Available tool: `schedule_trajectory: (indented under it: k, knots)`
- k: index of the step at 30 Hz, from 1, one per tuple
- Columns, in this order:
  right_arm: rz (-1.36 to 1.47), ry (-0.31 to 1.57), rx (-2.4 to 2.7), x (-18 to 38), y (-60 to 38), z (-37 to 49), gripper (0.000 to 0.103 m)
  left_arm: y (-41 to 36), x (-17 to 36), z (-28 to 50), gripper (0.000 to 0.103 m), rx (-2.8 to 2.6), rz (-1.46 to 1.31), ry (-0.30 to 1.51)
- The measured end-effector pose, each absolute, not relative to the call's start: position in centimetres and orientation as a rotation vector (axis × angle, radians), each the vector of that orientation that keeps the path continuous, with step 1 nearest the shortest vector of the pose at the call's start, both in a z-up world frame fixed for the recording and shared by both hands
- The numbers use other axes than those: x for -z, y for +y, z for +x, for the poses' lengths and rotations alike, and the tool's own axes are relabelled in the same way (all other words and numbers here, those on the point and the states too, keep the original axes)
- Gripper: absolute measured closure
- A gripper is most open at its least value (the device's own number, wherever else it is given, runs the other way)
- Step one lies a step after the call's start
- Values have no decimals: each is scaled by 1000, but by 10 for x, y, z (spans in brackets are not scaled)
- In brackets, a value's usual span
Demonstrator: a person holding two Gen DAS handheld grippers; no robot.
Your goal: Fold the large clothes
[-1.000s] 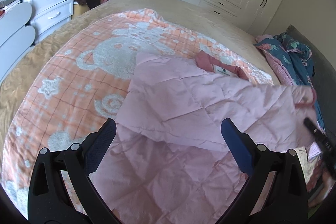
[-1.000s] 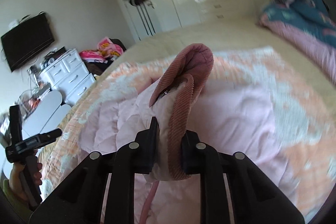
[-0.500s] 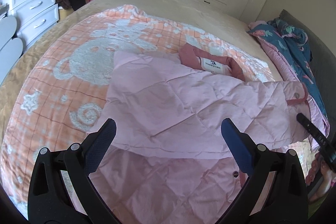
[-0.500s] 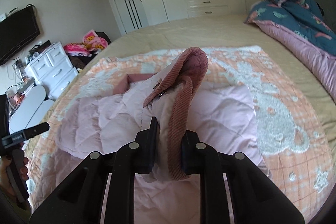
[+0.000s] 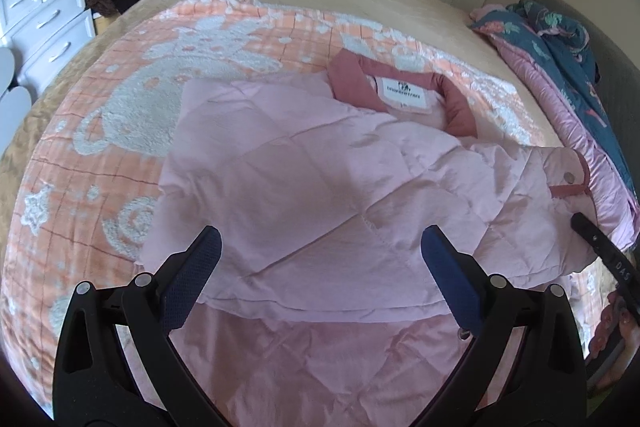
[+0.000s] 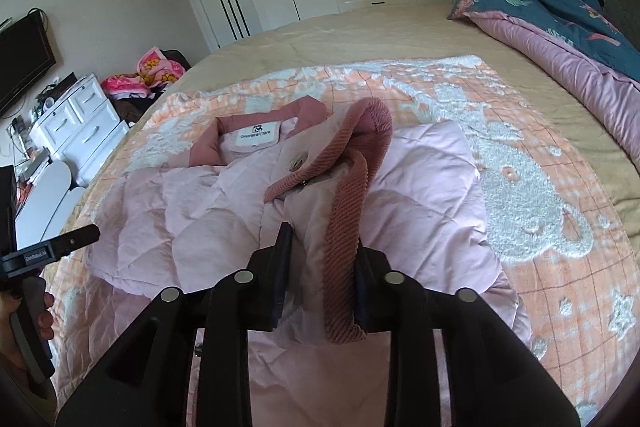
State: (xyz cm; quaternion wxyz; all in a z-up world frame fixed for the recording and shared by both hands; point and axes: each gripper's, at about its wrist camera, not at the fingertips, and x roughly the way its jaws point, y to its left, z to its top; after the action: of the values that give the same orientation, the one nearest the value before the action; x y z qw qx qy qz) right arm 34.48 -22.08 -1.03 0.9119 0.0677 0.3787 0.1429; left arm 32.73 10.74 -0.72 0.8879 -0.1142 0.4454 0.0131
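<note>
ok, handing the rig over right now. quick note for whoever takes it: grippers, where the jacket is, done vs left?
Right gripper: jaws opening, the sleeve's corduroy cuff is between them, so it is being let go.
Left gripper: wide open, empty, hovering over the jacket's front.
Pink quilted jacket: flat on the orange bear blanket on the bed, collar at the far end, label showing.
Done: one sleeve laid across the body, cuff reaching the far side.
Left: release the cuff, fold in the other sleeve if not yet done, then fold the body lengthwise from hem to collar.
</note>
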Motion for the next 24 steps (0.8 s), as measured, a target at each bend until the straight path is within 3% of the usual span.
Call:
schedule_trajectory:
  k: [2, 4, 7, 15, 20, 24]
  knots:
    - [148, 786, -294, 10, -222, 345, 66, 108, 14, 330, 9, -23, -247, 945]
    - [149, 776, -275, 7, -224, 343, 50, 108, 22, 334, 9, -26, -250, 968]
    - [143, 747, -259, -2, -225, 339, 43, 107, 32, 337, 9, -28, -243, 992]
    - [36, 753, -373, -9, -183, 342, 34, 112, 61, 345, 8, -19, -253, 1036]
    - [-26, 847, -427, 15, -142, 354, 34, 111, 65, 346, 8, -12, -247, 1037]
    - [-73, 993, -405, 58, -120, 372, 25, 113, 67, 346, 8, -3, -256, 1032]
